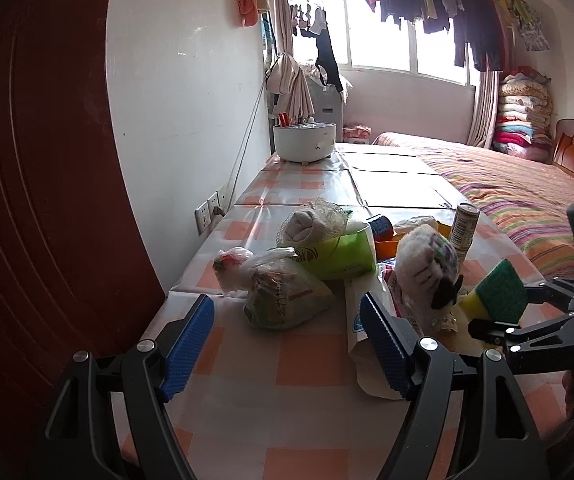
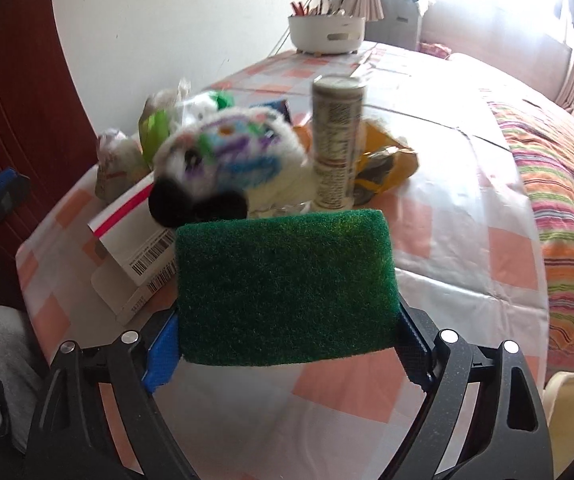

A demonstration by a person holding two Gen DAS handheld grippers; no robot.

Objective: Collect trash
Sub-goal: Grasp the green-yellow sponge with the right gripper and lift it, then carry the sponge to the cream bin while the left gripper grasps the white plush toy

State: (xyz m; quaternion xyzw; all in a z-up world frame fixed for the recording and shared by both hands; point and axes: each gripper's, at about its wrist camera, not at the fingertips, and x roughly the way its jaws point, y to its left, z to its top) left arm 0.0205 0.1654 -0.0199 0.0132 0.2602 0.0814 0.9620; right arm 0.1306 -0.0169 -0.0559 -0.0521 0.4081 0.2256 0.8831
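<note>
My right gripper is shut on a green and yellow scouring sponge, held above the checked tablecloth; the sponge and gripper also show in the left wrist view. My left gripper is open and empty, just in front of a clear plastic bag of scraps. A white envelope lies under its right finger. A plush toy, a tall can and a yellow wrapper lie beyond the sponge.
A green tissue pack with a rolled sock on it sits mid-table. A white pot stands at the far end by the wall. A bed with a striped cover runs along the right. A brown door is at left.
</note>
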